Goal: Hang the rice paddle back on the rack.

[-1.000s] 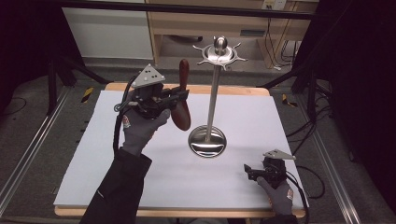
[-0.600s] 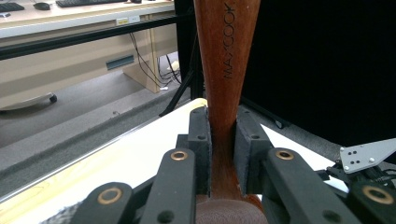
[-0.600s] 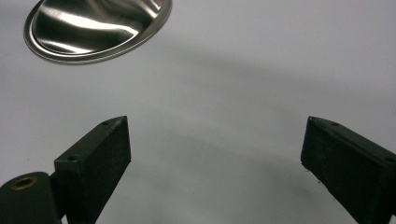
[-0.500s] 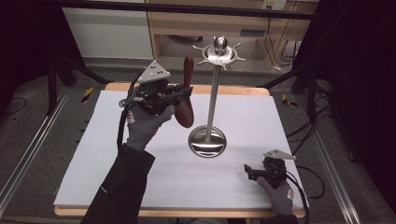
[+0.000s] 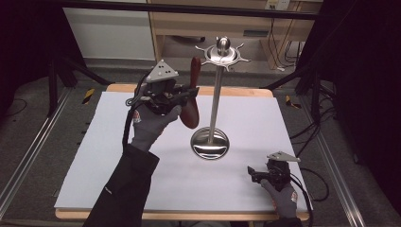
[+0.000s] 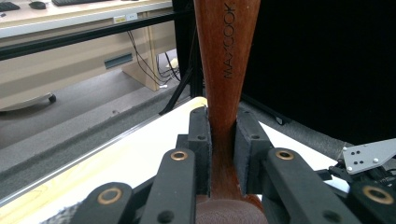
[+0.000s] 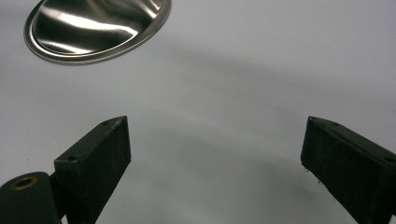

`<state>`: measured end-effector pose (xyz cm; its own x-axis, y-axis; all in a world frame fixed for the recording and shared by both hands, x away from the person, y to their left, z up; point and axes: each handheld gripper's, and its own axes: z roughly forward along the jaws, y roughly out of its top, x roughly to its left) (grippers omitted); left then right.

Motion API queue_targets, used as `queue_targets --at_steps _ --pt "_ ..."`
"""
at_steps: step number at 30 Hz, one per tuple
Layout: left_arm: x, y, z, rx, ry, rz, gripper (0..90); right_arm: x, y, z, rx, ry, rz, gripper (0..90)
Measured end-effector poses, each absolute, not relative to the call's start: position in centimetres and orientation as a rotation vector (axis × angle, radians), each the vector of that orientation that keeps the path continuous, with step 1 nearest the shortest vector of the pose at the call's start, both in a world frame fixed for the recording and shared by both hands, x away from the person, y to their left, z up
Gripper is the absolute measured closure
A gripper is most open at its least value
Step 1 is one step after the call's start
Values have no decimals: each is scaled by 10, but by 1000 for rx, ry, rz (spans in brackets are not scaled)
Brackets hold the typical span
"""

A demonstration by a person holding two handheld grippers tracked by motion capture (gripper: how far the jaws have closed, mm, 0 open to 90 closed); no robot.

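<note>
The left gripper (image 5: 187,94) was clamped on the neck of a wooden spoon (image 5: 191,101), upright, aloft beside the steel hanging stand (image 5: 215,94), its hooks bare, hanging seemingly still to come, while the right gripper (image 5: 257,174) rested wide open on the white table (image 5: 94,142).

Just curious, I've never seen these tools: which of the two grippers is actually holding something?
The left gripper, raised beside the metal stand: its jaws are shut on a wooden utensil. The right gripper, low on the table, has its jaws spread open.
</note>
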<state>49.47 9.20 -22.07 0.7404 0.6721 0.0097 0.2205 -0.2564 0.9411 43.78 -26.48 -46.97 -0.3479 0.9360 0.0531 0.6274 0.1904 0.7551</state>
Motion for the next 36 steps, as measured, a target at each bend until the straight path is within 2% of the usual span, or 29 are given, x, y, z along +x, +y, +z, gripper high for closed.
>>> queue_targets --at_steps 36 --pt "506 82 -222 1853 711 502 778 438 -264 -469 1472 2055 988 87"
